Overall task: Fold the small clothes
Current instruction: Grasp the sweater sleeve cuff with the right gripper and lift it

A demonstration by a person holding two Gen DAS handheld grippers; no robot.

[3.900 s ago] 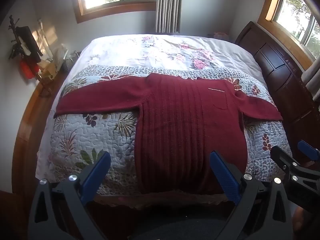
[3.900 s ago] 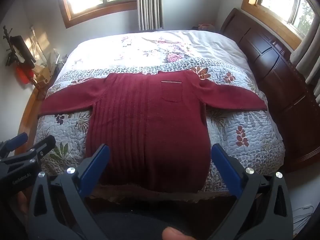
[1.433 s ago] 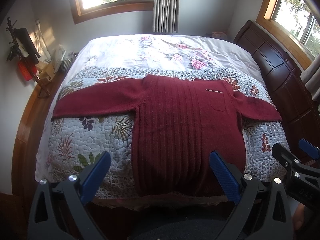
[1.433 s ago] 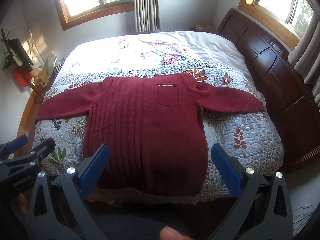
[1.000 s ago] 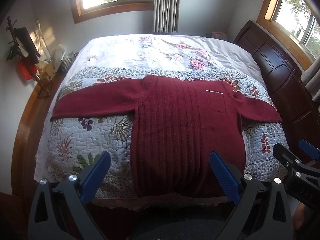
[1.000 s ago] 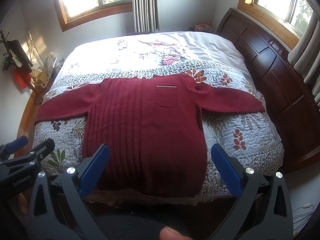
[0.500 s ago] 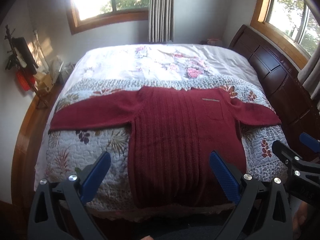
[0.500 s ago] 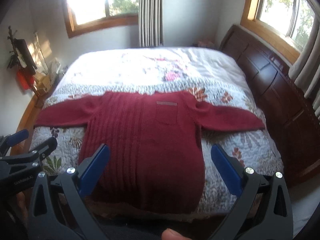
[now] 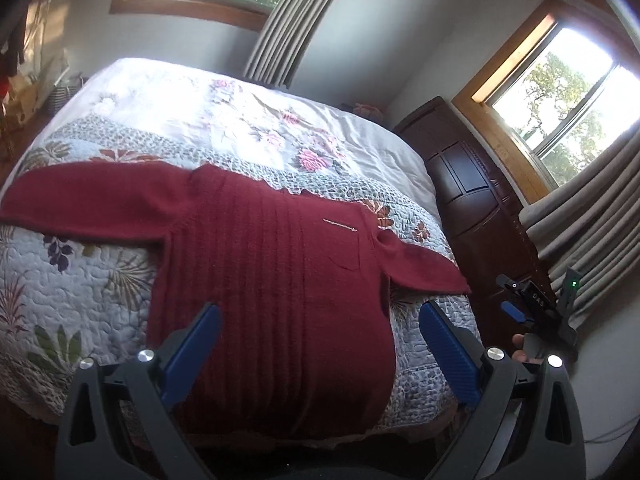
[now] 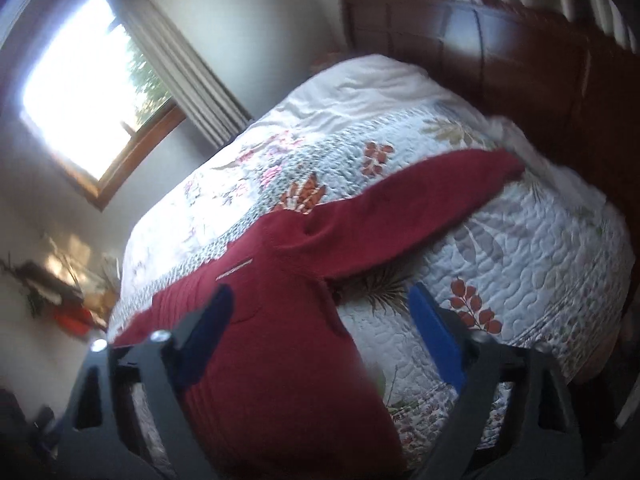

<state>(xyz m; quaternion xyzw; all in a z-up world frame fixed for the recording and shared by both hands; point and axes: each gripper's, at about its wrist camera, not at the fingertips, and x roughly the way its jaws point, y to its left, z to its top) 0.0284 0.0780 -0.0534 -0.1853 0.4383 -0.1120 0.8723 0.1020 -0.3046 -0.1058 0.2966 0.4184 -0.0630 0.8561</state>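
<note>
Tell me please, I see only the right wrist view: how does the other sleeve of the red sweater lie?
Observer: The left sleeve lies flat on the quilt, stretched straight out from the sweater.
Operator: And the bottom edge? My view cuts it off.
Observer: The hem is unfolded and reaches the quilt's near edge.
Operator: Does the left gripper hold anything?
Observer: No. The left gripper is open and empty, above the sweater's lower part.
</note>
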